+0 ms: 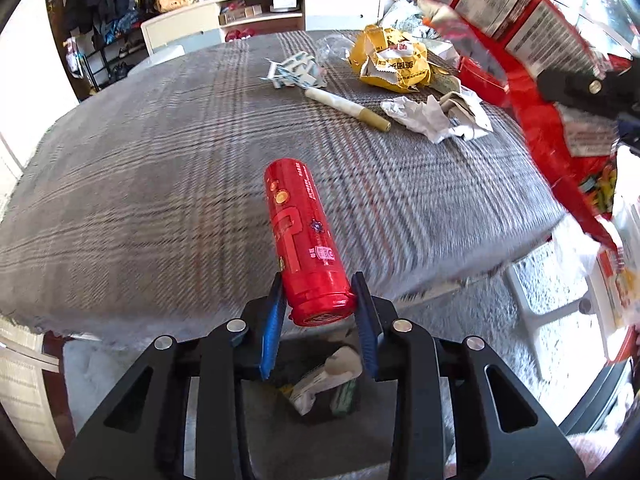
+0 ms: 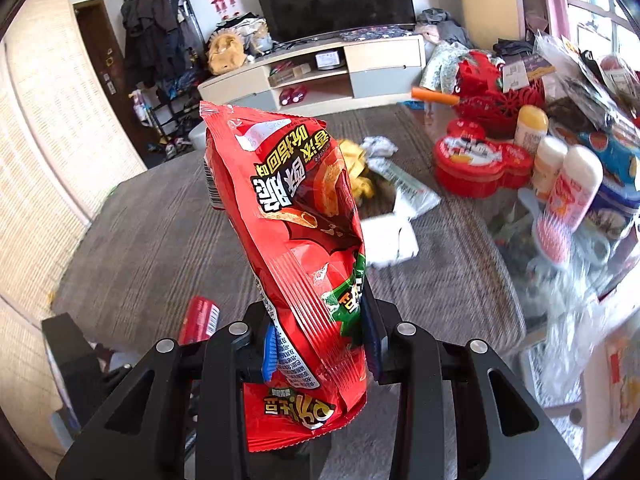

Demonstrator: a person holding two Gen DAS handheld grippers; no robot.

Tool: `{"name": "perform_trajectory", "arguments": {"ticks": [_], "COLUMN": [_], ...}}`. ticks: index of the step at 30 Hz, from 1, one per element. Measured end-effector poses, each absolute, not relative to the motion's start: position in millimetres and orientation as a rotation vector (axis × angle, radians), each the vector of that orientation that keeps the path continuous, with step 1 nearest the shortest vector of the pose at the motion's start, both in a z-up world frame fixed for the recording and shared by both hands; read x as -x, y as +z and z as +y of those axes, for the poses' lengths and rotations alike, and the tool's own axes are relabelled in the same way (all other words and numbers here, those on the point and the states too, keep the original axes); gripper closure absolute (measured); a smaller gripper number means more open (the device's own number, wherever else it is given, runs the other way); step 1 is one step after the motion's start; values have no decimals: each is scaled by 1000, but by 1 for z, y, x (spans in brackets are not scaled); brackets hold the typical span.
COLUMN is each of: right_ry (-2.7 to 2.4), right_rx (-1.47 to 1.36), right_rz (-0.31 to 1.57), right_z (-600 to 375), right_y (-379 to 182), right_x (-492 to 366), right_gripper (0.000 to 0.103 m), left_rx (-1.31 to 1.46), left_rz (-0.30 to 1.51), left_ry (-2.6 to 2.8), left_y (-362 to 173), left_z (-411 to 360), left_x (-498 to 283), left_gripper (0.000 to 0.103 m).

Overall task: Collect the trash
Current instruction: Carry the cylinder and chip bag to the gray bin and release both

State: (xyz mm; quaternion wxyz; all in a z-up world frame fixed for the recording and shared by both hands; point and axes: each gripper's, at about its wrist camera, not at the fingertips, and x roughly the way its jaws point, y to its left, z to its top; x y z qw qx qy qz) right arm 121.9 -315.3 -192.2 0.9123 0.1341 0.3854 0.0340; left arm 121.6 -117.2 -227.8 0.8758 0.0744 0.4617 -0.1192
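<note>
We're gripping a red can [image 1: 308, 240] w/ the left gripper [image 1: 320, 320], jaws narrowed onto its base so it's sticking out ahead, clear of the table [image 1: 160, 160]. The right gripper [image 2: 320, 344] is pinching a chip bag [image 2: 288, 240] near its lower end, bag standing upright. More trash is lying ahead: paper wad [image 1: 436, 116], yellow wrapper [image 1: 392, 60], pen [image 1: 348, 110]. Looks like both are carried for binning.

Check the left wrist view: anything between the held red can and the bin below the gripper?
Nothing visible. The left gripper is shut on the red can, and the bin holding trash shows directly beneath through the jaws, past the table edge.
</note>
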Motion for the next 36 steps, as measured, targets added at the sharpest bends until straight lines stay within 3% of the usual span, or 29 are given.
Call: {"name": "perform_trajectory", "arguments": {"ticks": [8,18,27,36], "right_ry": [110,123,141,150], "right_rx": [-269,-298,-310,-324], "right_rz": [852,978,1181,1318], "right_z": [-274,-238,-215,-200], "right_y": [-225,-310,-386,-422], "right_x": [-66,-14,-18,-65], "right_gripper": [68,68,68,68], "left_rx": [-150,-101,-63,-62], "left_rz": [969,1061,1165,1234], "left_ry": [-279,-314,-385,-387], "left_y": [-241,-302,-359,-387], "left_z": [-72,-45,-42,-50], "left_x": [-57,3,-2,-33], "left_gripper": [72,72,72,72]}}
